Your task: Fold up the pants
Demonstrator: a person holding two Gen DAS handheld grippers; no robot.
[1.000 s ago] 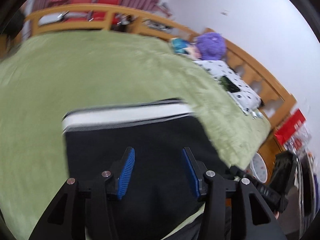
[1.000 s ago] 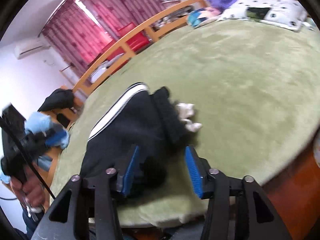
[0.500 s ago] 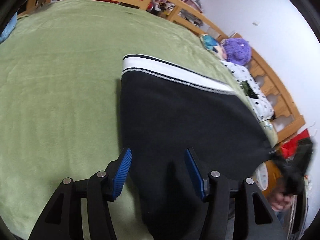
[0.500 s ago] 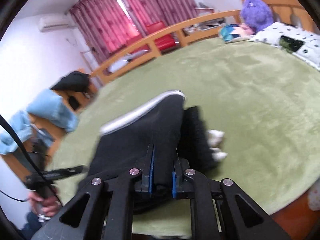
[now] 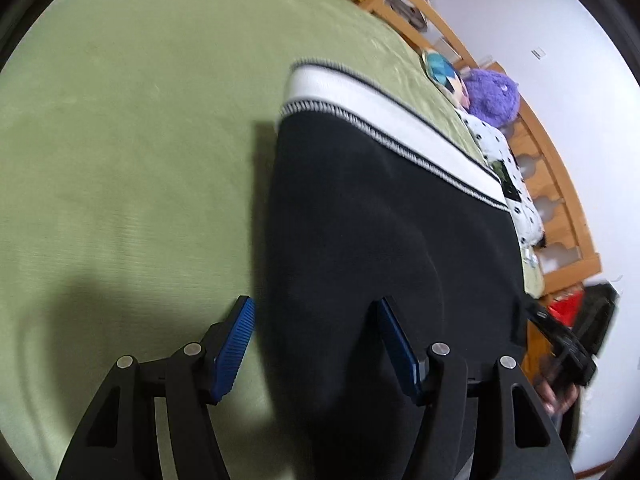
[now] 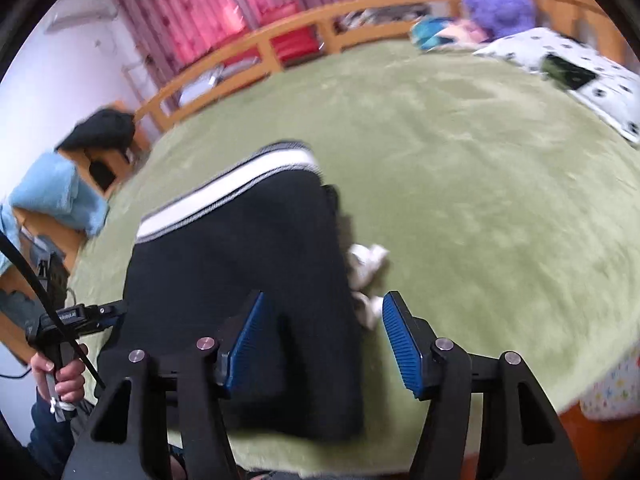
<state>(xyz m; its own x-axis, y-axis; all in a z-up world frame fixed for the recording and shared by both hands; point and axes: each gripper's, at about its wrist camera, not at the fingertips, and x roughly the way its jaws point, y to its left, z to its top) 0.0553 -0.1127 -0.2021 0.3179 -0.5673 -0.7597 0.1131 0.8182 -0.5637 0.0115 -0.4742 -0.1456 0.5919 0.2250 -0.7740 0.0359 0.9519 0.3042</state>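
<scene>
left gripper released | right gripper just released | pants at 12 | risk: loose fold slumps open

Pants: black, white waistband edged in fine black-white stitch. Blanket: plain light green. Left tool: black frame, ribbed blue pads. Right tool: same colours. Plush toy: purple. Pillow: white, black dots. Curtains: pinkish red. Bed rail: orange-brown wood.
</scene>
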